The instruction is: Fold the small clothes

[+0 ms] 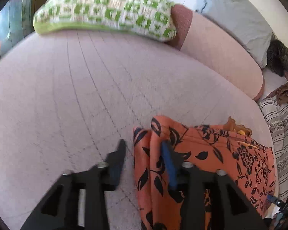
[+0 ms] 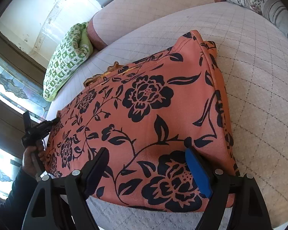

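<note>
Garment: an orange cloth with a black floral print [image 2: 149, 103] lies on the pale quilted mattress [image 2: 249, 88], spread as one broad, roughly rectangular panel with at least one side turned over into a doubled edge on its right.
Where it lies: toward the near edge of the mattress; its nearest hem hangs just over that edge in the right wrist view, and its far end points toward the bolster and pillows.
Left gripper [image 1: 144, 153]: jaws partly spread at the garment's side edge. The blue-padded finger [image 1: 169, 164] lies against a bunched fold of cloth; the other finger stands over bare mattress, so nothing is pinched.
Right gripper [image 2: 147, 164]: jaws spread wide over the near hem, the cloth lying flat between and under them, not pinched.
Done so far: judging by the neat outline and doubled side, a first fold seems already made and laid down.
Left to do: the panel is still large, so I judge at least one more fold is needed, plus smoothing the bunched corner by the left gripper.
Trim: a small yellow-brown frill [image 2: 113, 67] peeks out at the far edge, not tucked in.
Surroundings: a green-and-white patterned pillow [image 1: 105, 9] sits at the far corner, well apart from the garment.
Uncertain: how many layers lie underneath cannot be told.
</note>
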`<state>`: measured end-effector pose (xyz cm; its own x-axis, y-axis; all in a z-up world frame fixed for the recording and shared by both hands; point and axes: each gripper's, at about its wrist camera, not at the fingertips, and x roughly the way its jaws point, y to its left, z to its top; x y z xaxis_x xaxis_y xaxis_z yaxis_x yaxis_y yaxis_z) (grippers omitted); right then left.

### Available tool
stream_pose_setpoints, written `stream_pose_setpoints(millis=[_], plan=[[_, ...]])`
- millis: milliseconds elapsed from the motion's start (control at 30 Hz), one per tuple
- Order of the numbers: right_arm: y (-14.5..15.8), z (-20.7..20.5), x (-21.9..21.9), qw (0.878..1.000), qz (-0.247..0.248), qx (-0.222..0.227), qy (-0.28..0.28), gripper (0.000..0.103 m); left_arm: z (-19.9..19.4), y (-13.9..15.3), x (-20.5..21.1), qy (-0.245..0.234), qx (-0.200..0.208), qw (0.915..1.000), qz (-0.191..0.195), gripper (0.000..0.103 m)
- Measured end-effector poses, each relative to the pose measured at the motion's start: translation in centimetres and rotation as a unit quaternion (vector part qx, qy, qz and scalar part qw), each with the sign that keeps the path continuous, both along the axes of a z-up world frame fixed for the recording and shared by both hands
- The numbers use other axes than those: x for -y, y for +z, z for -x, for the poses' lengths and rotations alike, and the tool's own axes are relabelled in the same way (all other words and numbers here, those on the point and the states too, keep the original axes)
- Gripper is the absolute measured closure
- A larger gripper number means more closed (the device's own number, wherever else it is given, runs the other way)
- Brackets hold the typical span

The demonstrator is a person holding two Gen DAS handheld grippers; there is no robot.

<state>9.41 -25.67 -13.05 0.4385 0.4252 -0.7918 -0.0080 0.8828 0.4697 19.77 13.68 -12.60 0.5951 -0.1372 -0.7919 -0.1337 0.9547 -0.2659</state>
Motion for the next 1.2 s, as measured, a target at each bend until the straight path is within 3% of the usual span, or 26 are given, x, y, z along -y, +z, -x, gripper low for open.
stream_pose_setpoints(millis=[133,233,333,433,533,600,633,733,800,833,867,900,967,1033,1133,1200], plan=[[1.9,0.0,0.0,1.000,-0.007,0.011,-0.008,0.019,1.6,3.3,0.3,-0.009,0.041,0.9986,-0.034,0.057],[4.7,-0.8,-0.2,0.999,-0.018,0.046,-0.001,0.019,2.4,4.4,1.7,-0.040,0.057,0.9973,-0.024,0.057],[6.0,-3.4,-0.1,0.998,-0.015,0.057,0.003,0.019,1.9,4.2,3.9,-0.072,0.055,0.9959,-0.002,0.050],[4.6,-7.3,0.5,0.998,-0.051,0.026,-0.006,0.019,-0.2,3.1,6.0,-0.085,0.040,0.9956,-0.002,0.046],[1.4,-11.2,2.0,0.997,-0.068,-0.006,-0.022,0.019,-3.0,-0.8,5.8,-0.051,-0.023,0.9982,-0.024,0.046],[-1.1,-12.8,3.5,0.996,-0.065,-0.029,-0.057,0.019,-3.4,-2.6,4.7,-0.025,-0.044,0.9983,-0.030,0.057],[-1.8,-13.0,4.5,0.993,-0.091,-0.026,-0.075,0.019,-3.3,-2.5,4.6,-0.024,-0.033,0.9987,-0.030,0.057],[-0.6,-12.6,5.4,0.989,-0.095,-0.018,-0.114,0.019,-3.0,-2.1,5.0,-0.029,-0.033,0.9976,-0.054,0.057],[0.8,-11.8,5.0,0.989,-0.107,0.003,-0.105,0.019,-2.6,-1.3,5.0,-0.023,-0.023,0.9981,-0.052,0.057],[1.4,-11.4,4.5,0.992,-0.097,0.025,-0.083,0.019,-2.3,-1.1,5.1,-0.020,-0.015,0.9978,-0.061,0.057],[1.1,-11.4,4.2,0.995,-0.050,0.021,-0.079,0.019,-2.2,-1.1,5.0,-0.017,-0.018,0.9972,-0.071,0.057],[-0.3,-11.8,4.8,0.996,-0.011,-0.015,-0.092,0.019,-2.1,-1.5,4.6,-0.007,-0.031,0.9962,-0.081,0.056],[-1.4,-11.8,6.4,0.990,-0.068,-0.027,-0.122,0.021,-1.9,-1.8,3.3,0.030,-0.054,0.9941,-0.089,0.049],[0.4,-10.6,6.8,0.984,-0.101,-0.011,-0.148,0.019,-0.9,-1.3,1.6,0.061,-0.058,0.9939,-0.071,0.049],[3.3,-8.4,5.7,0.989,-0.087,0.023,-0.119,0.019,1.5,0.7,0.9,0.055,-0.033,0.9954,-0.072,0.049],[4.7,-6.0,5.0,0.991,-0.082,0.038,-0.099,0.019,4.5,2.3,1.1,0.040,-0.005,0.9968,-0.069,0.038]])
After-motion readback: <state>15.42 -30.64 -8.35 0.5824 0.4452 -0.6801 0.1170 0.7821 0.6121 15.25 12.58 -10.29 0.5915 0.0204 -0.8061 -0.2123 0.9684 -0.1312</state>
